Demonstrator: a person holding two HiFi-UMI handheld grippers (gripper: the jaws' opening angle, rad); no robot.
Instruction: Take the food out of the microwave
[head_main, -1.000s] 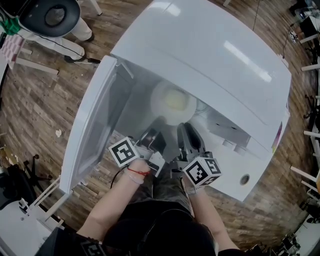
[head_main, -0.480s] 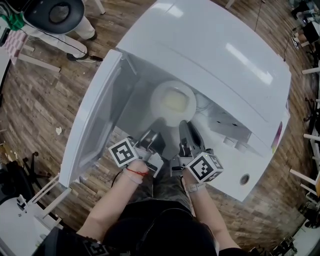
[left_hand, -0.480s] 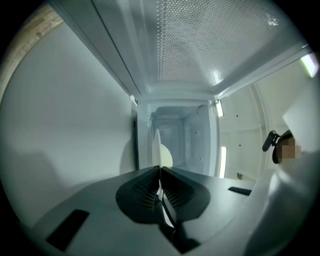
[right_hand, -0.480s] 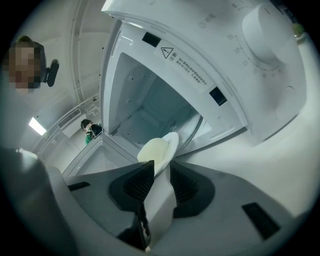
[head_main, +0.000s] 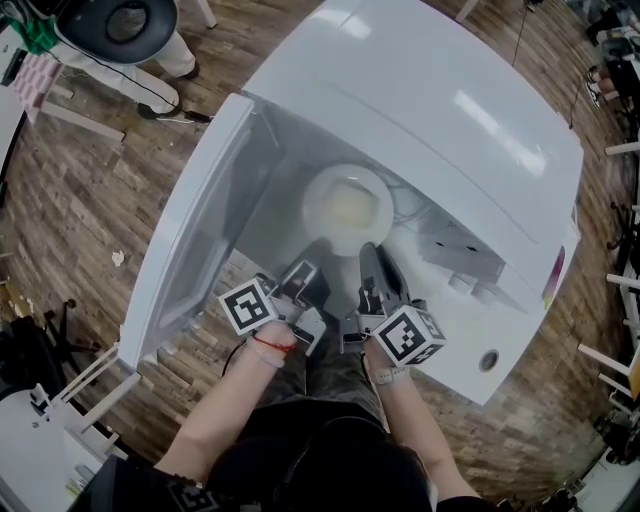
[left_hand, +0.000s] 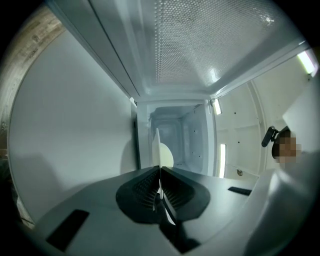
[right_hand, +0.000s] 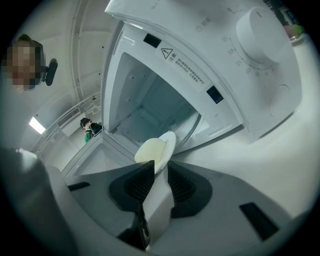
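While the food (head_main: 350, 205), a pale yellowish mound, lies on a white plate (head_main: 322, 215) at the mouth of the open microwave (head_main: 450, 110), both grippers grip that plate from the near side. The left gripper (head_main: 300, 285) reaches in almost level, its jaws pressed nearly together on the plate's thin rim. The right gripper (head_main: 372, 275) tips slightly downward with its jaws closed on the rim beside it. The left hand (head_main: 268, 335), a red cord at its wrist, and the right hand (head_main: 385, 375) sit close together just in front of the opening. The door (head_main: 190, 230) swings wide to the left over the wood floor (head_main: 60, 200). From the left gripper (left_hand: 160, 170), the plate (left_hand: 156, 150) shows only edge-on as a white sliver, with the cavity walls behind. The right gripper (right_hand: 161, 170) instead shows the plate (right_hand: 170, 140) tilted, the food (right_hand: 150, 150) on it, and a round dial (right_hand: 260, 32) that the head view does not show. Whether the plate rests on the cavity floor or hangs clear of it cannot be told, and the overhanging top cuts off the cavity's far end in the head view.
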